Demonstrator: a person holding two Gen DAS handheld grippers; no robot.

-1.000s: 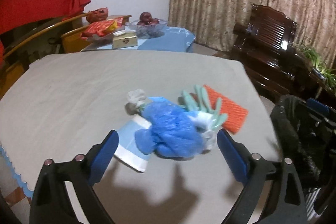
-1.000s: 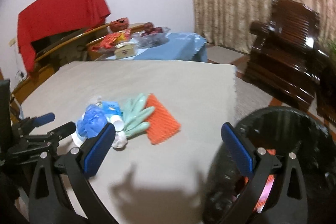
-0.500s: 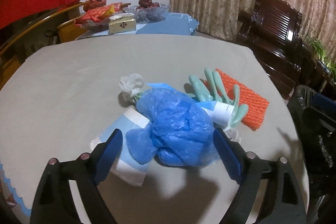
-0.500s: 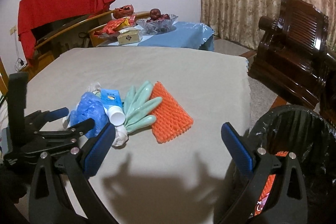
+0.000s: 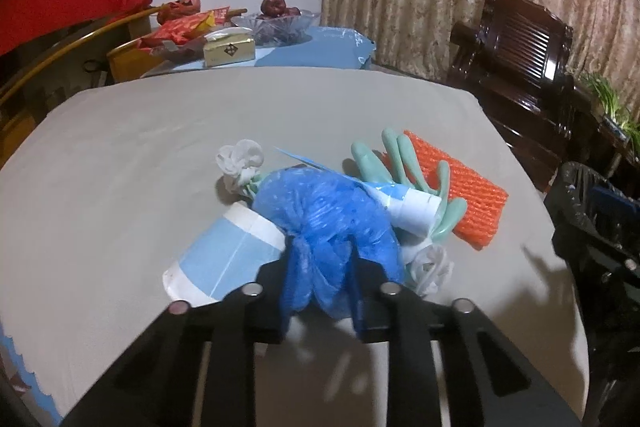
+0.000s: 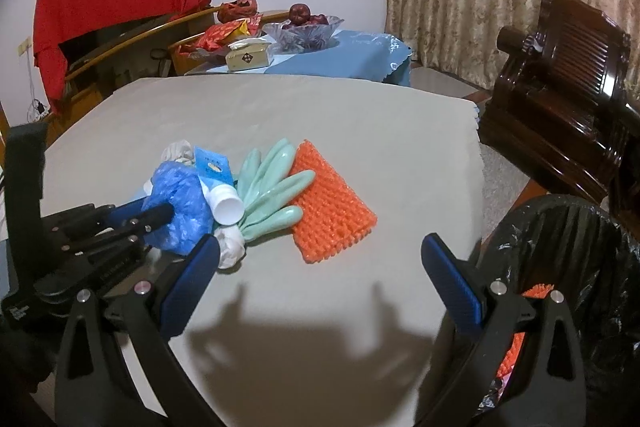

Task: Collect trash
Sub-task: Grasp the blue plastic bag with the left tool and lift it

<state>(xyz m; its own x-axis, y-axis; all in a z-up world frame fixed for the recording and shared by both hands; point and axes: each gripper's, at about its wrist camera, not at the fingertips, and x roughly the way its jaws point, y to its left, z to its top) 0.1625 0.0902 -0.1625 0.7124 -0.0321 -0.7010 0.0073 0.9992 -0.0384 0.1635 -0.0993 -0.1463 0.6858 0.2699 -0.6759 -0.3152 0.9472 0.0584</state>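
A pile of trash lies on the grey table [image 5: 160, 131]. My left gripper [image 5: 320, 267] is shut on a crumpled blue plastic bag [image 5: 324, 211]; it also shows in the right wrist view [image 6: 178, 205], pinched by the left gripper [image 6: 154, 215]. Beside the bag lie a flattened blue-and-white paper cup [image 5: 224, 251], a white-capped tube [image 6: 224, 201], a pale green rubber glove [image 6: 272, 187], an orange foam net [image 6: 328, 203] and white crumpled wads [image 5: 240, 159]. My right gripper [image 6: 320, 267] is open and empty, above the table's near edge.
A black-lined trash bin [image 6: 572, 267] stands at the table's right, with orange trash inside. A dark wooden armchair [image 6: 560, 75] is behind it. A blue-covered side table [image 6: 340, 59] holds a fruit bowl, a box and snack bags. Curtains hang at the back.
My left gripper moved forward to the blue bag and closed on it. My right gripper rose slightly and stayed open.
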